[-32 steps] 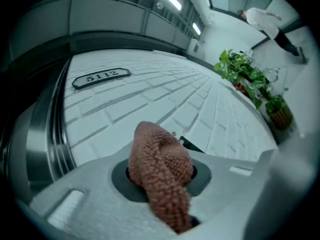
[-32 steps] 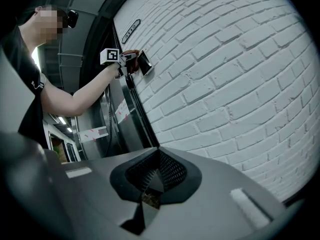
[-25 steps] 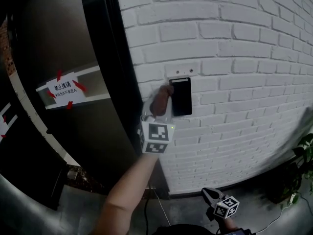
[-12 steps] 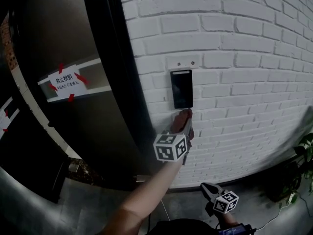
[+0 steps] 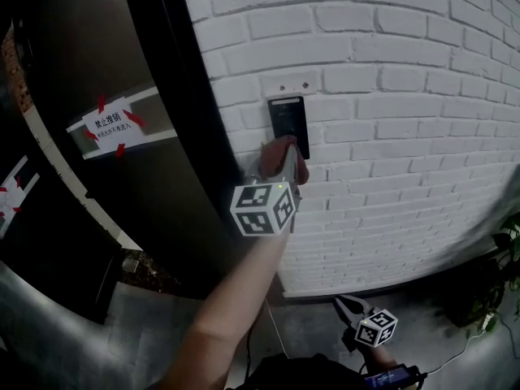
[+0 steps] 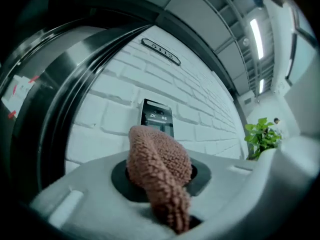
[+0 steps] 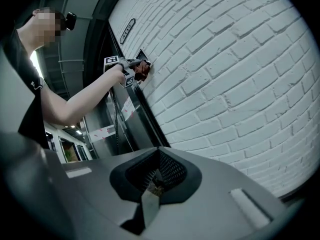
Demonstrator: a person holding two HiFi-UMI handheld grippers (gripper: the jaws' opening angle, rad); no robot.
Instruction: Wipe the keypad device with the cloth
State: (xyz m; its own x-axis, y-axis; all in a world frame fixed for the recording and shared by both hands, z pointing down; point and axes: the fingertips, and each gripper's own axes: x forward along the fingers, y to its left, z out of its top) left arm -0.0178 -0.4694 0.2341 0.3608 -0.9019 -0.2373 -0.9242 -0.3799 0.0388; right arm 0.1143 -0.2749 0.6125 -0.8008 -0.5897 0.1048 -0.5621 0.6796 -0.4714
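A black keypad device (image 5: 288, 122) is mounted upright on the white brick wall (image 5: 406, 136). My left gripper (image 5: 284, 159) is raised to the device's lower left corner and is shut on a brown knitted cloth (image 5: 279, 154). The cloth bulges out of the jaws and touches or nearly touches the device's bottom edge. In the left gripper view the cloth (image 6: 159, 159) fills the middle and hides the lower part of the keypad device (image 6: 158, 117). My right gripper (image 5: 348, 305) hangs low near the floor, shut and empty, far from the device.
A black door frame (image 5: 191, 136) runs just left of the device. Beyond it is a dark glass door bearing a taped paper notice (image 5: 110, 130). A green plant (image 5: 505, 254) stands at the far right. A small number plate (image 6: 161, 51) sits above the device.
The left gripper with the cloth has gone from under the device up to its lower left corner. The right gripper has stayed low.
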